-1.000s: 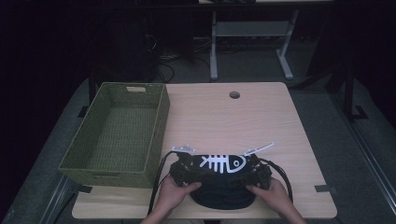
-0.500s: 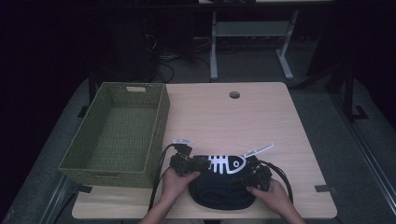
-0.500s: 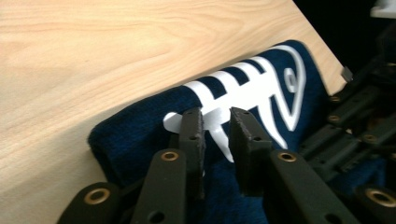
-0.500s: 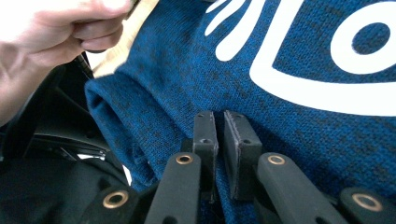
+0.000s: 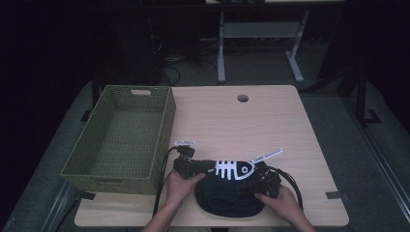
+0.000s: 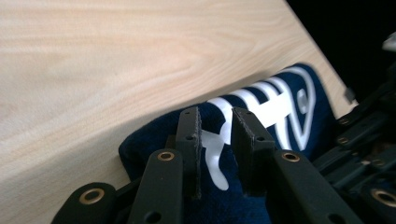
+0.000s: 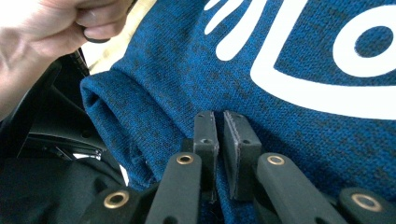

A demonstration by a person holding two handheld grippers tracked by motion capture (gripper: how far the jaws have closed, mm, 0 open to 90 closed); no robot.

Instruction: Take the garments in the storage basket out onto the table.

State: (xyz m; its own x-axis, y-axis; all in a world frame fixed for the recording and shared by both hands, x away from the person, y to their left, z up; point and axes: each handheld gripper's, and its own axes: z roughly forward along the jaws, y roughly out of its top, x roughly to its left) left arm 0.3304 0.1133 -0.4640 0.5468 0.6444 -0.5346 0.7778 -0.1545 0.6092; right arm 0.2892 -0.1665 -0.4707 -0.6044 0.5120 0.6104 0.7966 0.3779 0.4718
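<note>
A: Where it lies at the near edge of the table (image 5: pixel 270 121), what is the cloth (image 5: pixel 227 198) made of?

B: Dark blue knit, finely flecked, folded into a rounded pad. A smooth white fish-skeleton print (image 5: pixel 234 169) crosses its far side. One rolled edge shows in the right gripper view.

A: Surface and room?

B: Pale wood-grain top, rectangular, with a round cable hole (image 5: pixel 242 98) near the far edge. A green woven basket (image 5: pixel 159 125), rectangular and with a handle slot, stands on its left part, beside the cloth. The floor is dark carpet; a white desk frame (image 5: pixel 261 34) and cables stand beyond.

A: Left gripper (image 6: pixel 215 135)?

B: Jaws narrowly parted, pads either side of a raised fold at the print; whether they pinch it, I cannot tell.

A: Right gripper (image 7: pixel 219 135)?

B: Jaws nearly together, a thin slit between the pads, clamped on the knit near the rolled edge. The left hand (image 7: pixel 51 32) shows beyond it.
</note>
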